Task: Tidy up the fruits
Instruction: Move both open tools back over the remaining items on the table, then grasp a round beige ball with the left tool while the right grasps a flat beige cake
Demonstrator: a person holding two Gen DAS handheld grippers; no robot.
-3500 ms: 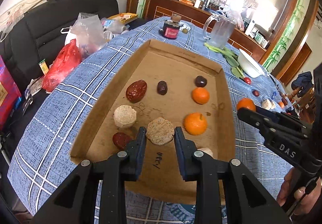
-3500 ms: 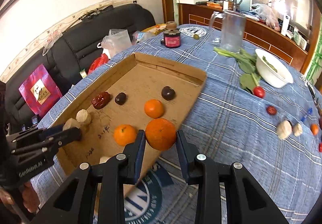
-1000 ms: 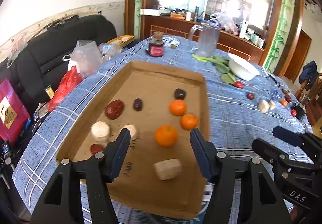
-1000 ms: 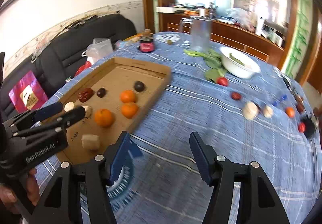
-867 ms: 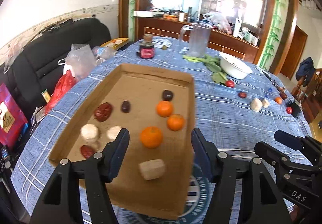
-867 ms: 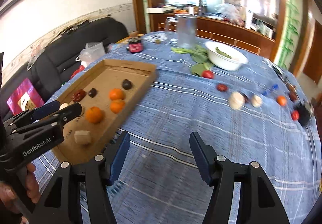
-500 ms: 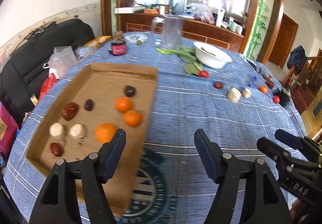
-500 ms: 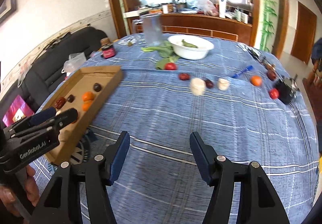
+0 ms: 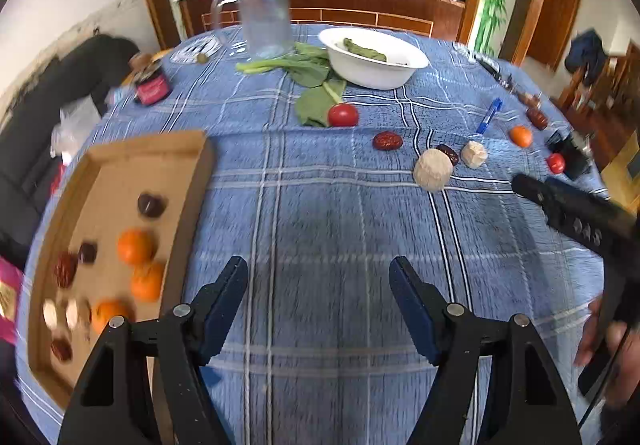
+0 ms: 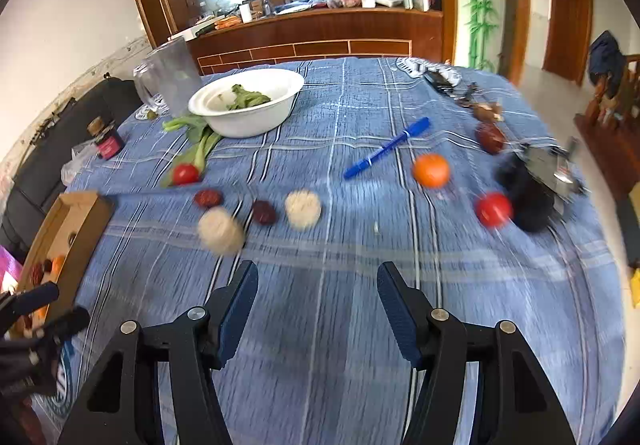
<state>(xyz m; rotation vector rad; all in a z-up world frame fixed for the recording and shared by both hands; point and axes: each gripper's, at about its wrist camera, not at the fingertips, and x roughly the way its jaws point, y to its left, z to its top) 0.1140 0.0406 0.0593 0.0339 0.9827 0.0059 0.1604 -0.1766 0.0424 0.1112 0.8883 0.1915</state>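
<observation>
A cardboard tray [image 9: 108,173] at the left holds three oranges [image 9: 135,245], dark dates and pale round pieces. Loose on the blue checked cloth lie a tomato [image 9: 343,115], a red date [image 9: 387,141], two pale round pieces [image 9: 432,175] [image 10: 303,209], a dark date [image 10: 264,212], an orange [image 10: 431,170] and another tomato [image 10: 494,209]. My left gripper [image 9: 319,279] is open and empty over bare cloth. My right gripper [image 10: 315,279] is open and empty, short of the loose fruit; it also shows at the right of the left wrist view [image 9: 576,219].
A white bowl [image 10: 248,107] with greens, a clear jug [image 9: 266,19], leafy greens [image 9: 316,85] and a small jar [image 9: 151,89] stand at the back. A blue pen [image 10: 386,153] and a dark object [image 10: 532,189] lie at the right. A black sofa [image 9: 44,93] is left of the table.
Both grippers have swung right, away from the tray toward the loose fruit. Earlier the right let go of an orange and the left a pale piece; both jaws now stand open.
</observation>
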